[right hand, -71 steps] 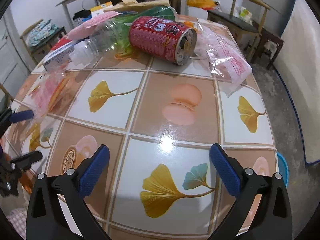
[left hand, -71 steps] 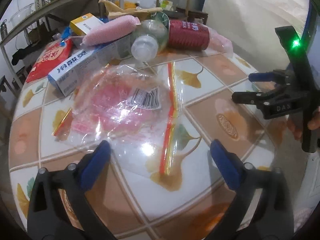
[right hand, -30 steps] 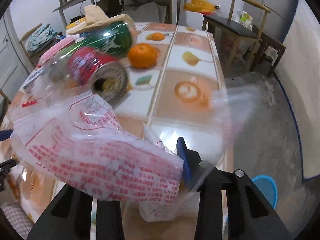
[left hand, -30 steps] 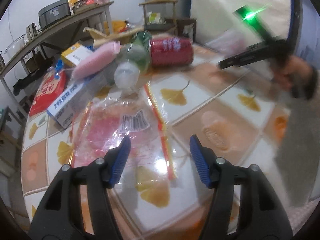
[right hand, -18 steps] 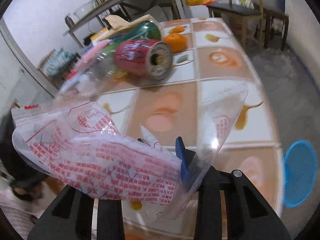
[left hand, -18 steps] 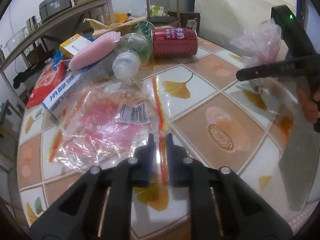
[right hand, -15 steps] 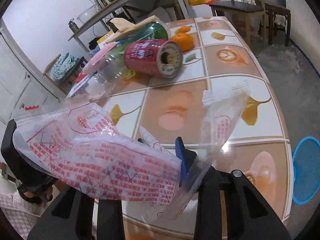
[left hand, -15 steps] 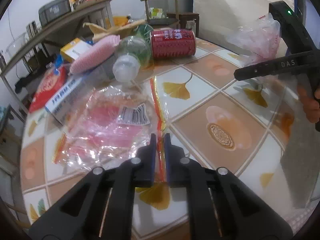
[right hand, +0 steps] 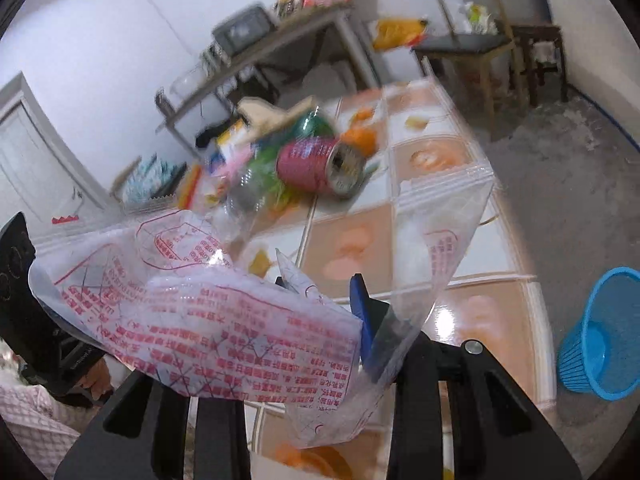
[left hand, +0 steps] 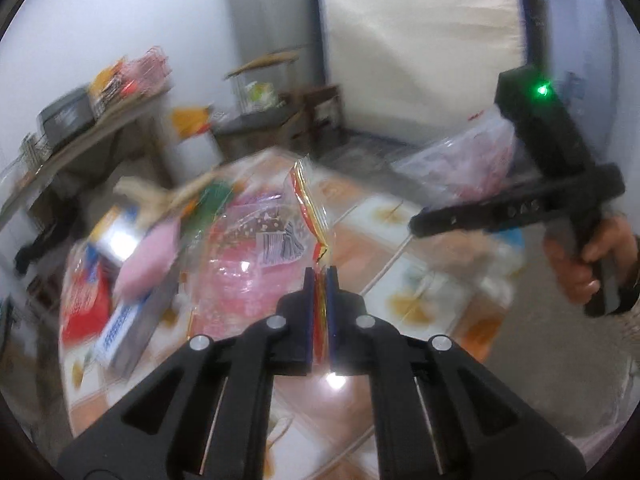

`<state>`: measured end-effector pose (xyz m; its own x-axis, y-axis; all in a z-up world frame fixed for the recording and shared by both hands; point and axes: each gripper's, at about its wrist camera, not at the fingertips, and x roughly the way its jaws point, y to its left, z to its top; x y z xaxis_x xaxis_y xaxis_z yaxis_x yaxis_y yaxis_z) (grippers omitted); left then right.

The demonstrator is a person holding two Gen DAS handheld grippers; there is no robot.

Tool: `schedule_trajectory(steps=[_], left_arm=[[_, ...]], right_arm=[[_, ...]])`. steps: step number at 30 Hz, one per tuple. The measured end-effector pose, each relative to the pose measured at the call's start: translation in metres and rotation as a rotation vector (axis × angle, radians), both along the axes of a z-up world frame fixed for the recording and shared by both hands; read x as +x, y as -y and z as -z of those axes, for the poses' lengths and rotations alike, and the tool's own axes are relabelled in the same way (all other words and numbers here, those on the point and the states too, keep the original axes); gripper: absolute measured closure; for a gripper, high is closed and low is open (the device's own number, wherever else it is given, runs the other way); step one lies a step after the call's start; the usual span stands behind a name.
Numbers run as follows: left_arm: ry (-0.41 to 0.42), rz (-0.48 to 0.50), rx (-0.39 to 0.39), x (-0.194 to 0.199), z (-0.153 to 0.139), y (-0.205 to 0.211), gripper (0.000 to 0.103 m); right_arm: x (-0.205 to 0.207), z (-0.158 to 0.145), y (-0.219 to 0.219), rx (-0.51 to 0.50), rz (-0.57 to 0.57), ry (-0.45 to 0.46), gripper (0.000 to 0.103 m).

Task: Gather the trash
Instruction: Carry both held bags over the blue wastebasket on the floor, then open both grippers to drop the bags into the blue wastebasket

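Note:
My left gripper (left hand: 319, 280) is shut on the red-and-yellow edge of a clear pink plastic bag (left hand: 256, 264) with a barcode label, and holds it lifted above the tiled table (left hand: 416, 292). My right gripper (right hand: 320, 316) is shut on a crumpled clear plastic bag with red print (right hand: 208, 316), held up over the table edge; the bag hides its left finger. The right gripper with its bag (left hand: 472, 160) also shows at the right of the left wrist view. A blue trash basket (right hand: 600, 332) stands on the floor to the right.
On the table lie a red can (right hand: 316, 168), a clear bottle (right hand: 240, 196), a green bottle (right hand: 312, 124), an orange (right hand: 360, 136), a pink sponge (left hand: 148, 256) and a blue-white box (left hand: 128, 328). A chair (right hand: 476, 44) and a shelf table (right hand: 256, 52) stand behind.
My left gripper has lifted the pink bag off the table and tilted upward. My right gripper has risen with its printed bag, and the blue basket shows more fully.

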<state>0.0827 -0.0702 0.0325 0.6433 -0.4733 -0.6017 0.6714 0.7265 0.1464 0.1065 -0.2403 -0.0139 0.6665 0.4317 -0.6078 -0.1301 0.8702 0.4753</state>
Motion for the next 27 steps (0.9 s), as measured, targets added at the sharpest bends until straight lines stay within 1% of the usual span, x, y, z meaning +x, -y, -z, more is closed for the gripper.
schedule_trajectory(steps=[3,4,5,7,8,10,11,12,14,15,17,19,20,22,23,25,26,27], left_arm=[[-0.012,0.132,-0.042,0.003,-0.019,0.045,0.099],[-0.017,0.159,-0.047,0.004,-0.022,0.056,0.099],[-0.036,0.213,-0.060,0.009,-0.026,0.081,0.099],[-0.075,0.275,-0.083,0.016,-0.029,0.111,0.099],[-0.112,0.319,-0.101,0.022,-0.031,0.137,0.099],[-0.151,0.362,-0.107,0.030,-0.028,0.170,0.099],[-0.184,0.390,-0.109,0.036,-0.024,0.196,0.099],[-0.211,0.407,-0.106,0.040,-0.020,0.214,0.099],[-0.277,0.431,-0.093,0.048,-0.005,0.257,0.099],[-0.321,0.438,-0.075,0.055,0.008,0.283,0.099],[-0.409,0.425,-0.047,0.067,0.033,0.318,0.099],[-0.519,0.394,-0.019,0.082,0.062,0.349,0.099],[-0.601,0.363,-0.007,0.094,0.081,0.367,0.099],[-0.739,0.297,0.006,0.115,0.117,0.398,0.099],[-0.774,0.274,0.016,0.121,0.129,0.407,0.099],[-0.865,0.205,0.026,0.141,0.162,0.424,0.098],[-0.921,0.166,0.019,0.151,0.181,0.430,0.098],[-0.962,0.129,0.014,0.159,0.196,0.436,0.098]], right_arm=[[-0.026,-0.017,0.044,-0.001,0.099,0.052,0.072],[-0.034,-0.020,0.060,-0.002,0.137,0.060,0.072],[-0.042,-0.022,0.077,0.001,0.177,0.063,0.072],[-0.056,-0.022,0.111,0.005,0.259,0.061,0.072],[-0.059,-0.021,0.122,0.002,0.285,0.056,0.072],[-0.071,-0.013,0.162,-0.001,0.379,0.033,0.072],[-0.074,-0.008,0.175,0.004,0.407,0.021,0.072],[-0.077,0.002,0.197,0.025,0.449,-0.003,0.071],[-0.078,0.021,0.227,0.054,0.501,-0.045,0.071],[-0.077,0.035,0.245,0.060,0.535,-0.078,0.071],[-0.072,0.068,0.276,0.102,0.592,-0.148,0.071],[-0.068,0.098,0.300,0.178,0.633,-0.199,0.071],[-0.066,0.122,0.318,0.236,0.669,-0.235,0.071],[-0.062,0.156,0.341,0.325,0.719,-0.278,0.071],[-0.061,0.170,0.349,0.357,0.740,-0.297,0.070],[-0.057,0.205,0.361,0.430,0.781,-0.343,0.070],[-0.054,0.224,0.368,0.453,0.802,-0.370,0.069],[-0.051,0.235,0.370,0.463,0.814,-0.384,0.068]])
